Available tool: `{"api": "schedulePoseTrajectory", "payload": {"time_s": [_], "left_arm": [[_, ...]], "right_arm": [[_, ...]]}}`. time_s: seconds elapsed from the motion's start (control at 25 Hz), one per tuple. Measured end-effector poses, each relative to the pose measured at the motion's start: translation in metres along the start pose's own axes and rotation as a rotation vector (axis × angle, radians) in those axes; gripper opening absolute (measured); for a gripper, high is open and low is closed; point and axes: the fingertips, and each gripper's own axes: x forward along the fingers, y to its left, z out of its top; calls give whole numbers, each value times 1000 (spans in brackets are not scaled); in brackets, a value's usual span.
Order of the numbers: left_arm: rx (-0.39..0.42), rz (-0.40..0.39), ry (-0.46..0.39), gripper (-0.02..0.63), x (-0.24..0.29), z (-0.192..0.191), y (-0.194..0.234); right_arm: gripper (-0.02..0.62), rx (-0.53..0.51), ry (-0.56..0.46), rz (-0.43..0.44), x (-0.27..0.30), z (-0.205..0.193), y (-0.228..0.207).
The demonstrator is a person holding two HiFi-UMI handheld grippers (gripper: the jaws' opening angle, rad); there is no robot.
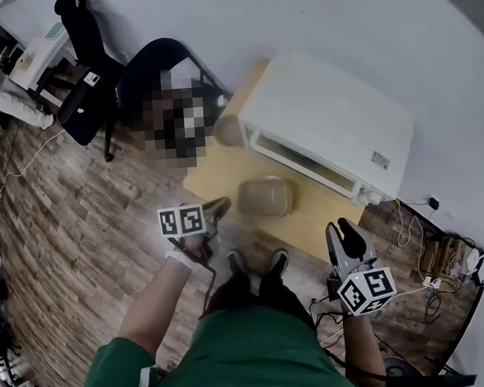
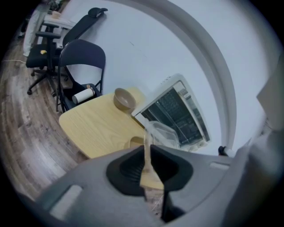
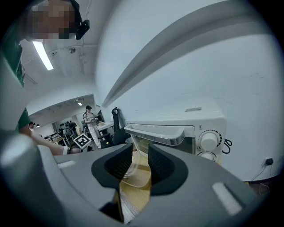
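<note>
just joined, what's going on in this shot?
A person stands at a low wooden table with a tool in each hand. The left tool is shut on a thin wooden utensil, held near the table's front edge. The right tool is open and empty, pointing toward the white toaster oven and the clear plastic container in front of it. A tan bowl sits beside the oven, untouched.
</note>
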Motion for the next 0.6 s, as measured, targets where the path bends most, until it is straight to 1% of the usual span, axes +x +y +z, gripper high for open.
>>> {"api": "schedulePoseTrajectory", "payload": {"time_s": [0.24,0.6], "left_arm": [[-14,-43,-82,38,-33,9,-18],[7,-113,-207,38,-83,30,-56]], "right_arm": [[109,-26,-21,9,-3,13,7],[107,-78,-56,28,-6,35,24]]}}
